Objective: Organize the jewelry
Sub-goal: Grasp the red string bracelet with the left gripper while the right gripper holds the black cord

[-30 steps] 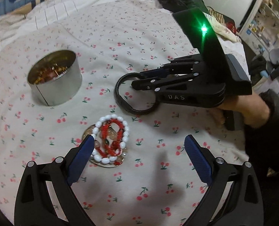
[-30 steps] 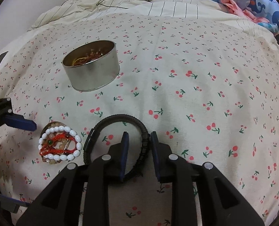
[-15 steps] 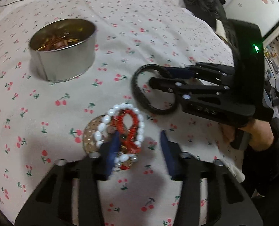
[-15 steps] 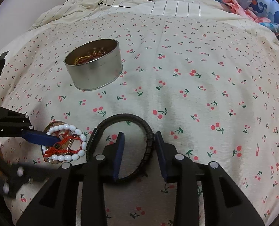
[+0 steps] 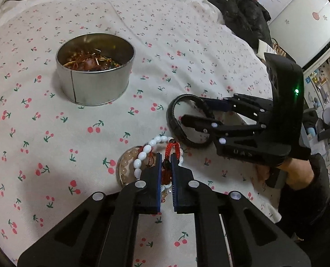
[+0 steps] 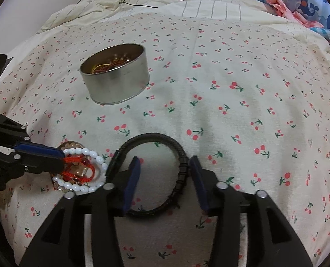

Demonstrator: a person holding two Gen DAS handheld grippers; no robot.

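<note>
Cherry-print bedspread (image 6: 231,115), left gripper (image 5: 165,166) around red bracelet (image 5: 169,153)

tin contents (image 5: 91,61): a tangle of red and gold pieces; I can't tell them apart.
red cord bracelet (image 5: 169,155): its middle is hidden between my left gripper (image 5: 165,169) fingers.
clear bead bracelet (image 5: 126,166): mostly covered by the white bead bracelet (image 5: 142,155).
black bracelet (image 6: 178,155): its near arc is hidden under my right gripper (image 6: 165,178).
</note>
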